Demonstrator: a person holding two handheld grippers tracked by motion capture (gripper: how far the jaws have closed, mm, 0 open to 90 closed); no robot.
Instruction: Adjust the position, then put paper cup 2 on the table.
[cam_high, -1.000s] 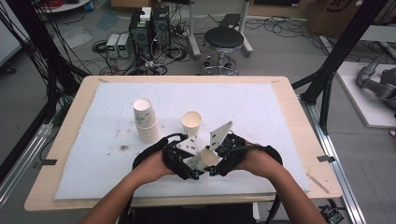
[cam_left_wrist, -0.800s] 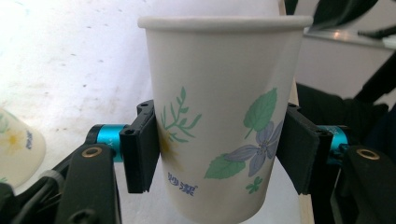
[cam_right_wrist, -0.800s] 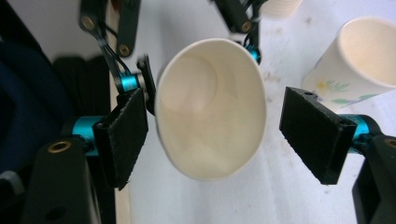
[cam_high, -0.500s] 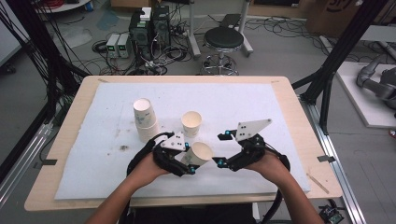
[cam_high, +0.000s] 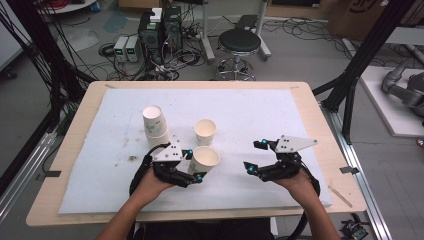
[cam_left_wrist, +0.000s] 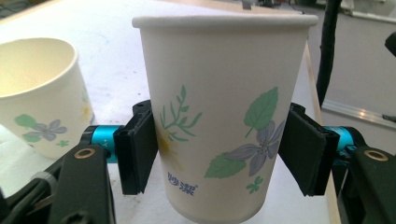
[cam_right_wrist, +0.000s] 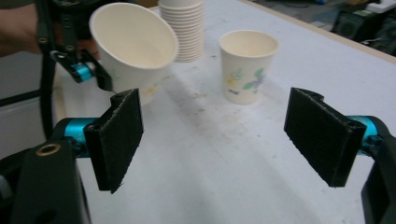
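Item: paper cup (cam_high: 205, 160), floral print, low centre of the high view, on the white mat of the desk (cam_high: 300, 90). Long axis runs rim-to-base; the cup leans, mouth tipped toward upper right of the frame.

Holder: left hand-held gripper (cam_high: 191, 165), immediately left of the cup. Its pads bracket the cup wall at mid-height in the left gripper view (cam_left_wrist: 224, 116); jaws have just been easing apart, and a sliver of gap shows at the right pad, so the grip looks loose or letting go. Whether the base rests on the mat cannot be told.

Second holder: right hand-held gripper (cam_high: 256, 156), lower right of the high view, well apart from the cup, jaws spread wide with nothing between them (cam_right_wrist: 212, 140). The cup lies to its left in the high view.

Neighbours: a single upright cup (cam_high: 205, 131) just above the held one; an inverted cup stack (cam_high: 155, 124) at upper left of it.

Judgement: the left gripper is nearer; setting down calls for righting the axis.
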